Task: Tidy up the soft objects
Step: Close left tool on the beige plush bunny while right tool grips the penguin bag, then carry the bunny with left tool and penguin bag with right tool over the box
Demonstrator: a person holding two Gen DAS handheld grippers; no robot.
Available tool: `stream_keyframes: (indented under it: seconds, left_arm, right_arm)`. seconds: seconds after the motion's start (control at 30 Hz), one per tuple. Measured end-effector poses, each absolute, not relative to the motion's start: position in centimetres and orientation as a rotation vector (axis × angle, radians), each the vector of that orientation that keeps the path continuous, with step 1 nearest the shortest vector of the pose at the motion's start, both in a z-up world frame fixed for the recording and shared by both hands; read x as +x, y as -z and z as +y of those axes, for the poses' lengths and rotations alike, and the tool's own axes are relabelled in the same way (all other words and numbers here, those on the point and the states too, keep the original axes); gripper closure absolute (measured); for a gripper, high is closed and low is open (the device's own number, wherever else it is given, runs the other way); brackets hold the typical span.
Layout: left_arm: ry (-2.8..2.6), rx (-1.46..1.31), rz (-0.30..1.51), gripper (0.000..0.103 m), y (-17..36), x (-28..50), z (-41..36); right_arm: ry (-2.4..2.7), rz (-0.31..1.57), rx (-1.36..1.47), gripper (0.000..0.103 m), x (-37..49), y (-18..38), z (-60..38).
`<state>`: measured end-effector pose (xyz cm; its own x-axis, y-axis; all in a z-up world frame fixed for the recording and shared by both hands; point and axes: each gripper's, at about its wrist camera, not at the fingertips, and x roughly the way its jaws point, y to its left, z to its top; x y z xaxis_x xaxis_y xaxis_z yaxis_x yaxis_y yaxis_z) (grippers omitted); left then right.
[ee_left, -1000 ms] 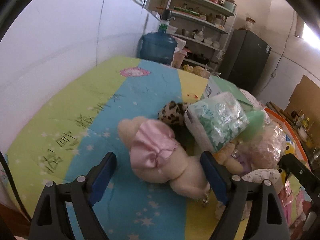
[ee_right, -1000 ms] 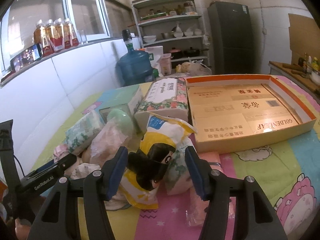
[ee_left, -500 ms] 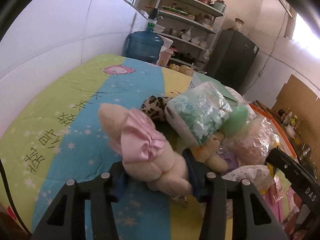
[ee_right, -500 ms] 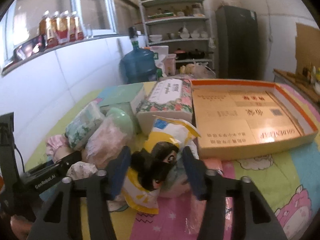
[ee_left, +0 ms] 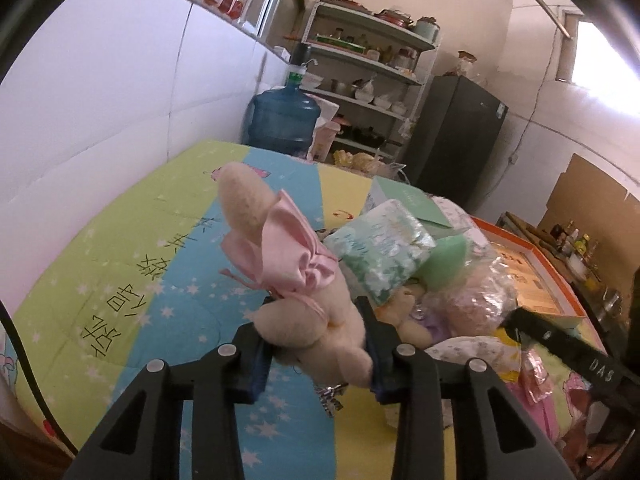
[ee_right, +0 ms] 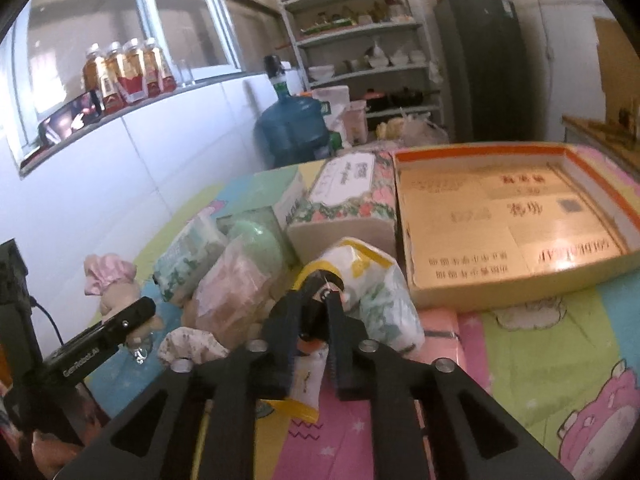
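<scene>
Left wrist: left tongs [ee_left: 316, 344] pinch plush toy [ee_left: 304, 292]; right tongs [ee_right: 314, 312] pinch half-hidden yellow bag [ee_right: 360, 280].

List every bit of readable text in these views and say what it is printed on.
"GenRobot.AI": side of the left gripper, seen from the right wrist.
"DAS": black bar of the right gripper, seen from the left wrist.
"GOLDENLEAF", upside down: floor of the orange-rimmed box.
Chinese characters on the box floor, the floral tissue box, the bedsheet and the bottle labels: too blurred to read.
</scene>
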<state>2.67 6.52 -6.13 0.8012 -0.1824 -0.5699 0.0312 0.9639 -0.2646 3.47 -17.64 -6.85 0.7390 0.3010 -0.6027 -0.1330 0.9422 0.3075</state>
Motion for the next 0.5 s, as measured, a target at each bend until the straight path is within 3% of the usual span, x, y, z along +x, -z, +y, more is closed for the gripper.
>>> stream_keyframes:
  seconds: [0.03, 0.13, 0.5]
  left_arm:
    - [0.116, -0.244, 0.626, 0.065, 5.9, 2.5, 6.4]
    - [0.114, -0.234, 0.608, 0.065, 5.4, 2.0, 6.3]
    - [0.143, -0.195, 0.564, 0.065, 3.4, 0.2, 5.1]
  right_arm:
    - [-0.243, 0.724, 0.265, 0.054, 3.6, 7.2, -17.7]
    - [-0.298, 0.781, 0.33, 0.054, 3.9, 8.5, -17.7]
    - [-0.323, 0.692, 0.33, 0.06, 2.0, 6.7, -17.7]
